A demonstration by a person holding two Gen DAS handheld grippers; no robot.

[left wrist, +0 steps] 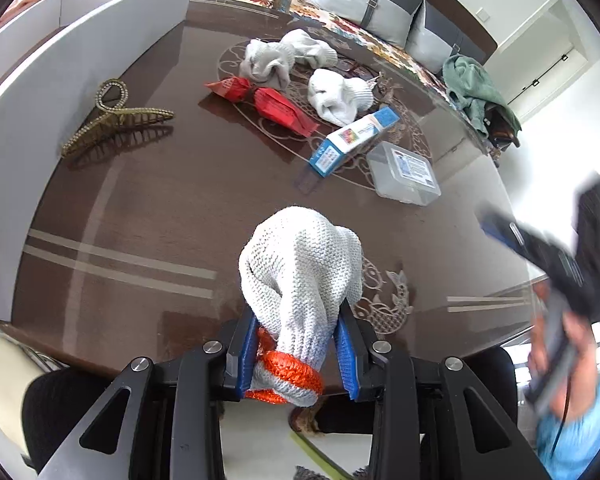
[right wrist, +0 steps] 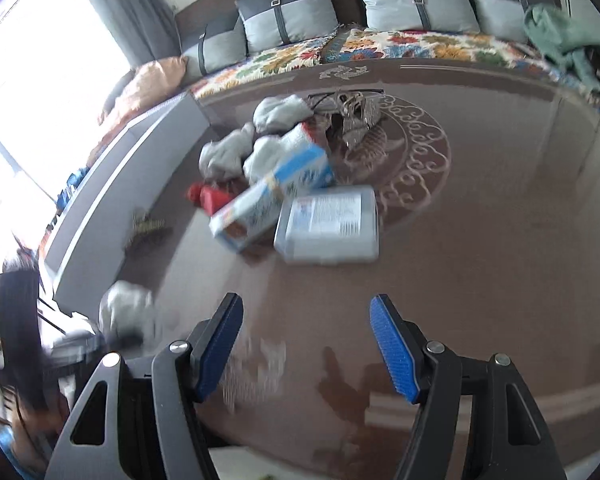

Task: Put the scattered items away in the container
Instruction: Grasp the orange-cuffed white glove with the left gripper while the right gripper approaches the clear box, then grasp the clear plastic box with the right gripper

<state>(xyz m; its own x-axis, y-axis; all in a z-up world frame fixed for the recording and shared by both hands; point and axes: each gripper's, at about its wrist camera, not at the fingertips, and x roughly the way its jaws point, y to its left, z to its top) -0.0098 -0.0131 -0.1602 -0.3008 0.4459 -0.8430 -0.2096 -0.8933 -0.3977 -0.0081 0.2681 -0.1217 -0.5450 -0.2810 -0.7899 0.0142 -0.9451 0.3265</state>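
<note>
My left gripper (left wrist: 300,354) is shut on a white knitted glove (left wrist: 300,268) with an orange cuff, held just above the near edge of the brown table (left wrist: 160,208). The white container (left wrist: 40,80) stands along the table's left side. Scattered ahead lie a gold hair claw (left wrist: 114,122), a red packet (left wrist: 268,104), grey and white socks (left wrist: 336,94), a blue-and-white box (left wrist: 352,140) and a clear plastic case (left wrist: 404,174). My right gripper (right wrist: 306,346) hangs open and empty over the table's near part, with the plastic case (right wrist: 328,224) and box (right wrist: 272,196) beyond it, blurred.
A sofa bench with grey cushions (right wrist: 288,12) and a floral cover (right wrist: 400,46) runs behind the table. A green cloth (left wrist: 474,88) lies at the table's far right. The person's hand and the other gripper (left wrist: 556,272) appear blurred at the right of the left wrist view.
</note>
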